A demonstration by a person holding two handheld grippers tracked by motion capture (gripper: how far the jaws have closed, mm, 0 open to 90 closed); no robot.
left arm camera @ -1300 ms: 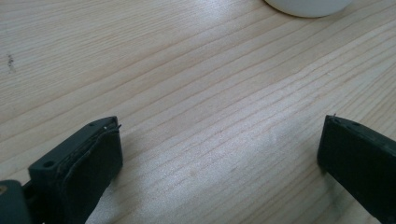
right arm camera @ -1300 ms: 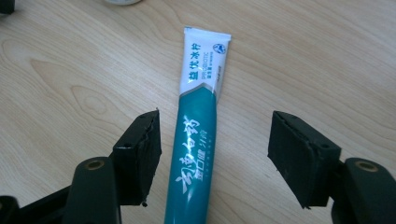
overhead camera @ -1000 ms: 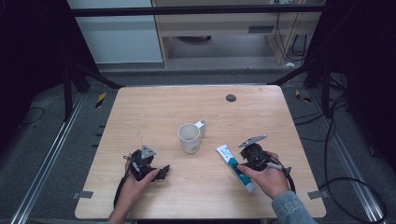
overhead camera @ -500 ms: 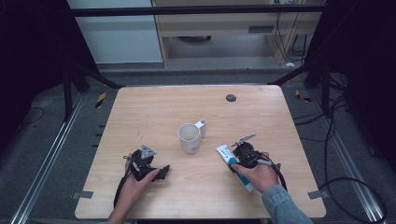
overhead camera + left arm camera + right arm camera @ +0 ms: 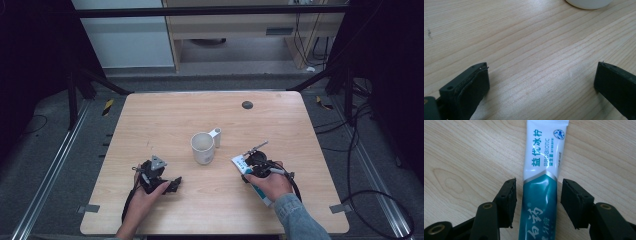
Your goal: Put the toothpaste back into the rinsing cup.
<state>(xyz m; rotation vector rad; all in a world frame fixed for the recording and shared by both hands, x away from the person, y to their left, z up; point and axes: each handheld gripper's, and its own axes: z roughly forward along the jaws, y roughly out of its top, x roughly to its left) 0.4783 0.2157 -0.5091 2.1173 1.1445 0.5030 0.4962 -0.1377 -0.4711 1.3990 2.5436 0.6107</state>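
A white and teal toothpaste tube (image 5: 544, 157) lies flat on the wooden table (image 5: 165, 120), right of centre. My right gripper (image 5: 537, 202) is open, one jaw on each side of the tube's teal part, neither pressing it. In the high view the right gripper (image 5: 252, 167) sits over the toothpaste tube (image 5: 239, 161), whose white end pokes out toward the mug. A white mug (image 5: 203, 148) stands upright at the table's middle. My left gripper (image 5: 172, 184) rests near the front left, open with bare wood between its jaws (image 5: 541, 75); the mug's base (image 5: 589, 2) shows ahead of it.
A small dark round disc (image 5: 247, 105) lies on the far right part of the table. Cables trail from both grippers over the front edge. Dark frame posts and floor cables surround the table.
My right gripper has shifted left over the toothpaste tube and now straddles it. The left gripper and the mug have stayed put.
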